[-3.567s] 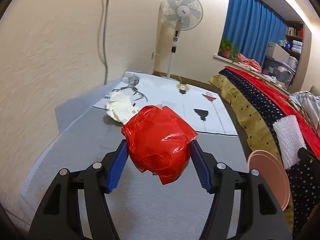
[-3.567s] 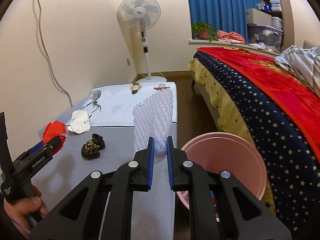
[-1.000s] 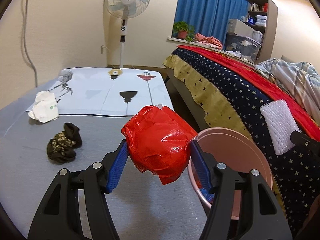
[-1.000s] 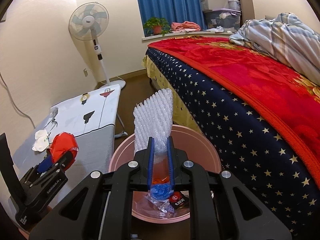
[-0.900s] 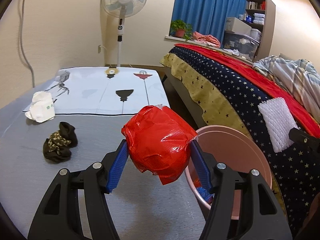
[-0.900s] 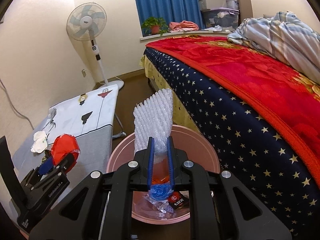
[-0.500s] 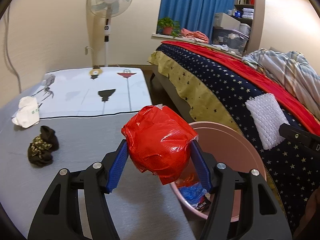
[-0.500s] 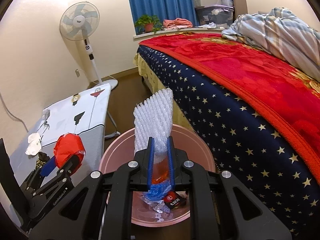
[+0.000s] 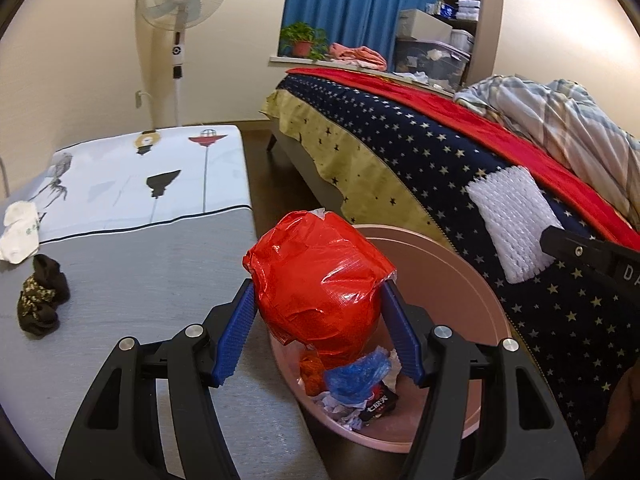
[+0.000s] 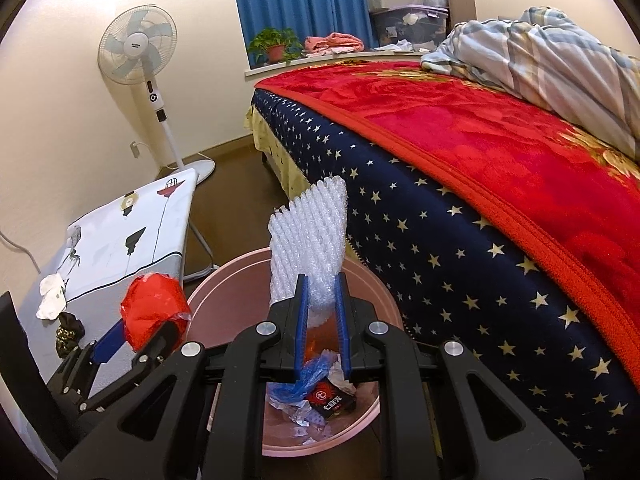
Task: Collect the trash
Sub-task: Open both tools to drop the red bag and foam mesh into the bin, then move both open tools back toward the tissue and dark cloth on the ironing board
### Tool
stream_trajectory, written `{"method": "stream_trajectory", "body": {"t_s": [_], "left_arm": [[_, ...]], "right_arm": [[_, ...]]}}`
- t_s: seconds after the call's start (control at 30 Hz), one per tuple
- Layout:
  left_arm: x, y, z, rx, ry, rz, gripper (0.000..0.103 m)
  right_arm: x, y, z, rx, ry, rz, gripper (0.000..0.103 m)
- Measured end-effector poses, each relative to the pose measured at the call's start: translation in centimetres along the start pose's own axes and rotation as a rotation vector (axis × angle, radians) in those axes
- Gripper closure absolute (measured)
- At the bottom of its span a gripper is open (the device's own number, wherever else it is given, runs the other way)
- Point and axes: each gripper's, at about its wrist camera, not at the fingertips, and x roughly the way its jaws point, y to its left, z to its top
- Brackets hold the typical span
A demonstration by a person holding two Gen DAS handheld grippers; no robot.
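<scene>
Your left tool (image 9: 318, 334) clamps a crumpled, glossy red plastic ball (image 9: 320, 284) over the near rim of the pink bin (image 9: 472, 280). Your right tool (image 10: 322, 326) pinches a white foam net sleeve (image 10: 310, 236) upright above that bin. Beyond, a dark wad (image 9: 40, 300) and white paper (image 9: 18, 230) lie on the worktop (image 9: 132, 280).

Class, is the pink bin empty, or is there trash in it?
Not empty: the bin holds a blue wrapper, crumpled paper and a black packet at its bottom.
</scene>
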Motion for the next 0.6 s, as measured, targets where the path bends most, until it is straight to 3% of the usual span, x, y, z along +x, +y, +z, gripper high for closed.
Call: {"method": "stream_trajectory", "body": {"t_s": [0.17,0.3,0.6], "left_arm": [[0.2,-0.1,0.0,0.001,0.009,-0.021,0.041],[0.4,-0.2,0.0,0.006,0.023,-0.023,0.033],[-1.3,1.5,0.2,-0.010,0.000,0.015,0.033]], "right_arm": [[0.0,-0.2,0.0,0.005,-0.003,-0.004,0.086],[0.0,-0.5,0.1,0.022,-0.001,-0.023,0.054],[-0.7,-0.2,-0.1,0.014,-0.018,-0.008,0.054]]}}
